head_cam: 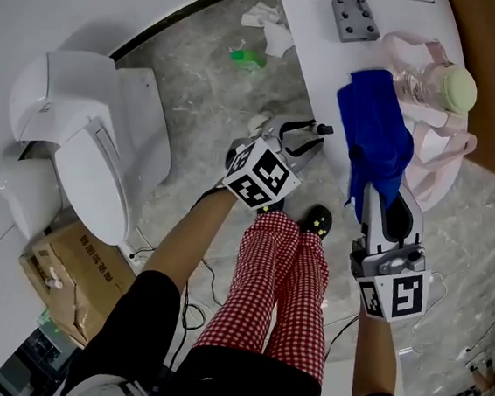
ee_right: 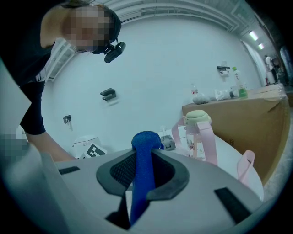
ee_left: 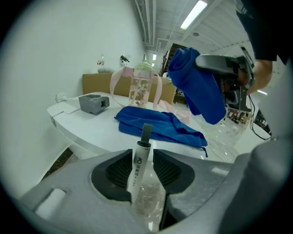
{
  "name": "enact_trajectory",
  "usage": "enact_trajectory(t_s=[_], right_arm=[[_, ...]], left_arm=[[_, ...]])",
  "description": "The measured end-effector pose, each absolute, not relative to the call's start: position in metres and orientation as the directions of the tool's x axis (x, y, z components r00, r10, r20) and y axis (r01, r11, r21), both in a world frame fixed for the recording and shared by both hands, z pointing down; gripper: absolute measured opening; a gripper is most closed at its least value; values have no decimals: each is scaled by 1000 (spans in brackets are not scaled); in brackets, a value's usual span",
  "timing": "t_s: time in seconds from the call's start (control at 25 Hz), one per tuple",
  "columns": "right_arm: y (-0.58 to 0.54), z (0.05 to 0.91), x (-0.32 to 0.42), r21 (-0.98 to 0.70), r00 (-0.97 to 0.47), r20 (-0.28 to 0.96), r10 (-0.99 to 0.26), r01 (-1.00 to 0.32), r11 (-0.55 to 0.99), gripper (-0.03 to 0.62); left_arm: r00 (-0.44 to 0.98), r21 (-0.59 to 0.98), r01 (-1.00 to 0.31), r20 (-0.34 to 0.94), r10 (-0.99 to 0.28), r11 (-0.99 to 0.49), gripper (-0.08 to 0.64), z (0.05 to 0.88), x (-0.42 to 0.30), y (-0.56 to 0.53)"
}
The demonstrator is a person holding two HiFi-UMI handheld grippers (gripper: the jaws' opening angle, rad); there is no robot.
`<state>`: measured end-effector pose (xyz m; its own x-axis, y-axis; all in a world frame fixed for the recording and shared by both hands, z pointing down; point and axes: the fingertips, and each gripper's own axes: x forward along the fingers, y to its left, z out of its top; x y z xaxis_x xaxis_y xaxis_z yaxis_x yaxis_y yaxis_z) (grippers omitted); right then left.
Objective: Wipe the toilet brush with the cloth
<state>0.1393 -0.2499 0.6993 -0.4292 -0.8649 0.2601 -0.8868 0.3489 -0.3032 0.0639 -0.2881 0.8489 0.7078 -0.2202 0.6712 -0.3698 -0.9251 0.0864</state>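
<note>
Left gripper view is showing the left gripper (ee_left: 145,173) standing wide open, its pads not pressing the slim white plastic toilet brush (ee_left: 141,153) with the grey tip that is leaning between them. The right gripper (ee_right: 145,171) is clamping the bunched blue fabric cloth (ee_right: 143,155), apart from the brush, above the white table (ee_left: 91,132). Left unclamped, the brush is probably risking a tip or a slip to the floor before any wiping.

The toilet brush (ee_left: 138,164) is half hidden inside the left hand-held gripper (ee_left: 146,161).

Toilet brush (ee_left: 138,167): white handle, grey tip, tilted slightly; cloth (head_cam: 376,131): blue, bunched (maybe two pieces).
</note>
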Motion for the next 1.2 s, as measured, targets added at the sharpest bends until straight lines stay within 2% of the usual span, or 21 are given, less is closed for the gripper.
enact_trajectory(t_s=[0.6,0.92,1.2], right_arm=[[-248,695,156,-292,-375,245,-894,-908,301,64],[-247,692,160,-287,-349,224,-910,-916,280,64],[-244,690,156,-287,-350,220,-911,-915,283,64]], left_arm=[[705,69,-369,670,-231,-927,126,856,70,-290],[689,-26,-311,682,-244,-950,103,854,68,-286],[689,-44,-314,676,-260,-948,100,849,59,-283]])
